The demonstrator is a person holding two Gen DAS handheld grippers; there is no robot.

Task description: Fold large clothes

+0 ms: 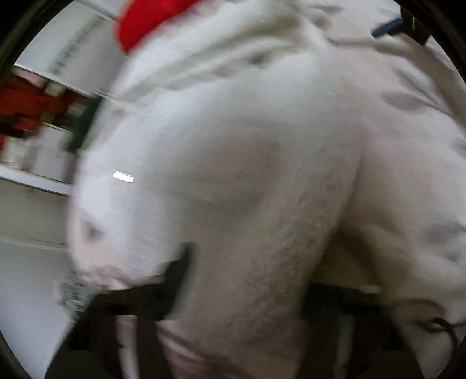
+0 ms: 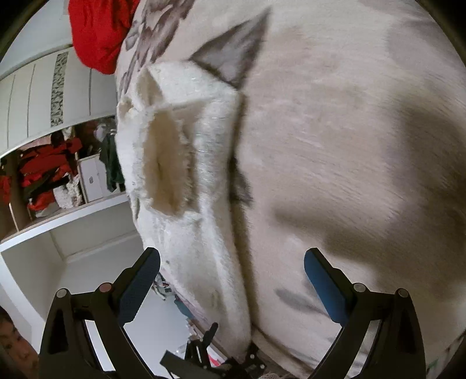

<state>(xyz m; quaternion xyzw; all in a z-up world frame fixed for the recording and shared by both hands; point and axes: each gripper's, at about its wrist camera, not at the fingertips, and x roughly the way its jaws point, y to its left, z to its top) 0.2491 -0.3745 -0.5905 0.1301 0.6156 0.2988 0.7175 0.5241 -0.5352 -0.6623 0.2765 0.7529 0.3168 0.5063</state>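
Observation:
A white fuzzy sweater (image 2: 186, 175) lies bunched along the left edge of the bed, one sleeve opening facing the right wrist camera. My right gripper (image 2: 231, 253) hovers open over its near end, blue pads wide apart and touching nothing. The left wrist view is blurred and almost filled by the sweater (image 1: 247, 175). My left gripper (image 1: 247, 285) has a thick fold of it filling the gap between its dark fingers (image 1: 174, 277); the blur hides whether the pads press. A blue pad of the right gripper (image 1: 390, 27) shows at the top right.
The bed has a beige bedspread (image 2: 349, 131) with grey leaf prints. A red garment (image 2: 99, 35) lies at its far left corner. Left of the bed stands a white wardrobe (image 2: 43, 96) with open shelves of clothes. A person (image 2: 14, 344) is at the lower left.

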